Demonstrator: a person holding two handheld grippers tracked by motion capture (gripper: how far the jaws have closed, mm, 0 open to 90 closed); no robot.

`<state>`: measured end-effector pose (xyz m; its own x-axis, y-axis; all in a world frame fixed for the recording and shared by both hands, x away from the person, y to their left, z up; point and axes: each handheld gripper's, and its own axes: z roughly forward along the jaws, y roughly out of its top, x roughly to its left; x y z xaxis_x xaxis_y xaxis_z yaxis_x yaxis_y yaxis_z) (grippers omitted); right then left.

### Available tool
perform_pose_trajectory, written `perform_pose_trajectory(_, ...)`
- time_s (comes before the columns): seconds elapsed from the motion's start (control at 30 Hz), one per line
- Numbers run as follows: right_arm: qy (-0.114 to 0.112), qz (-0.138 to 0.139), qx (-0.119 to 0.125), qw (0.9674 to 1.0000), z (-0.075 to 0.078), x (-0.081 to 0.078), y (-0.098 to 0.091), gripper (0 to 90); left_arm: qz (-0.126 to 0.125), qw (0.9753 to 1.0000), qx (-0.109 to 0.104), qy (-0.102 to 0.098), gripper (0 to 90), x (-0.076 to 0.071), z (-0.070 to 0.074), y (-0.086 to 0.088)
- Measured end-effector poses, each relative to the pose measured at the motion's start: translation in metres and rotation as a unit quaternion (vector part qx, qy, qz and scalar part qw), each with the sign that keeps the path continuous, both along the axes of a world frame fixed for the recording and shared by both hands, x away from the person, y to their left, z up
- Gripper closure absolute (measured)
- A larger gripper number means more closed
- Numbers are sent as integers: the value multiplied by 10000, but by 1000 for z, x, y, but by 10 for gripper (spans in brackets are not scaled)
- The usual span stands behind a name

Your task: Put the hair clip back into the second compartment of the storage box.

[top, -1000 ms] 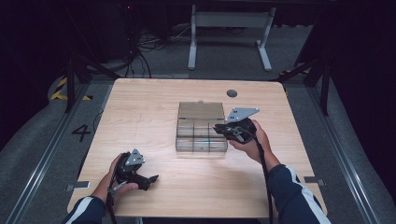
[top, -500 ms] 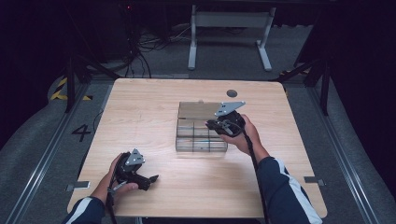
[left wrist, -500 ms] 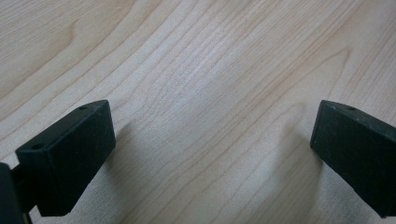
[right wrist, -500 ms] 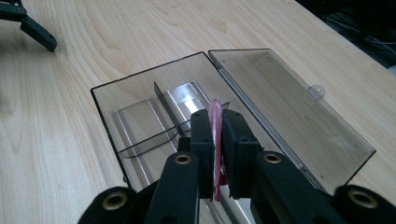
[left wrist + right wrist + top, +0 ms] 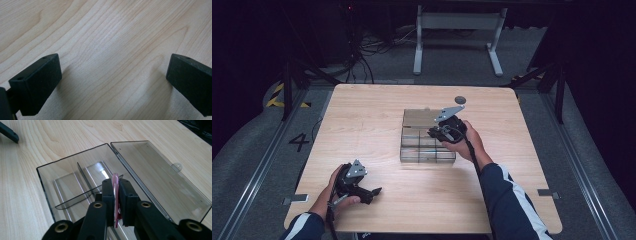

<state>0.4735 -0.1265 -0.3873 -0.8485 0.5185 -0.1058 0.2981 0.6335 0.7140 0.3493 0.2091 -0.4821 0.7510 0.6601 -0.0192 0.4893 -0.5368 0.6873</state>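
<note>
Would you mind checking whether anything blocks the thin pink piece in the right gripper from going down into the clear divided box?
Nothing visible does. The box lies open, its lid folded flat aside, and the pink piece, clamped in the right gripper, sits above open compartments.

Thin pink piece pinched on edge, clear box open below it.
Your right claw [image 5: 115, 195] clamps the flat pink piece [image 5: 115, 185] upright; just beneath and ahead lies the clear divided box [image 5: 72, 178], its lid [image 5: 160, 175] folded flat beside it.

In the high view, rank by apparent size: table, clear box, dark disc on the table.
1. Table, by far the largest.
2. Clear box, lid open.
3. Dark disc, smallest, though it lies farther from the camera.
</note>
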Motion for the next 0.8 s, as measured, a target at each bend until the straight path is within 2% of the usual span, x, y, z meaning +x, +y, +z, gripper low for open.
perform_pose_trajectory(0.3,105,55,-204,9997,-10,12,9,845,174,9998,-32,11,8,-8,0,1)
perform_pose_trajectory(0.53,202,63,-375,9991,-22,21,18,845,203,9998,-35,9,8,-10,-1,2)
perform_pose_trajectory(0.8,291,33,-542,9981,-25,26,24,845,186,9998,-39,13,8,-10,-1,3)
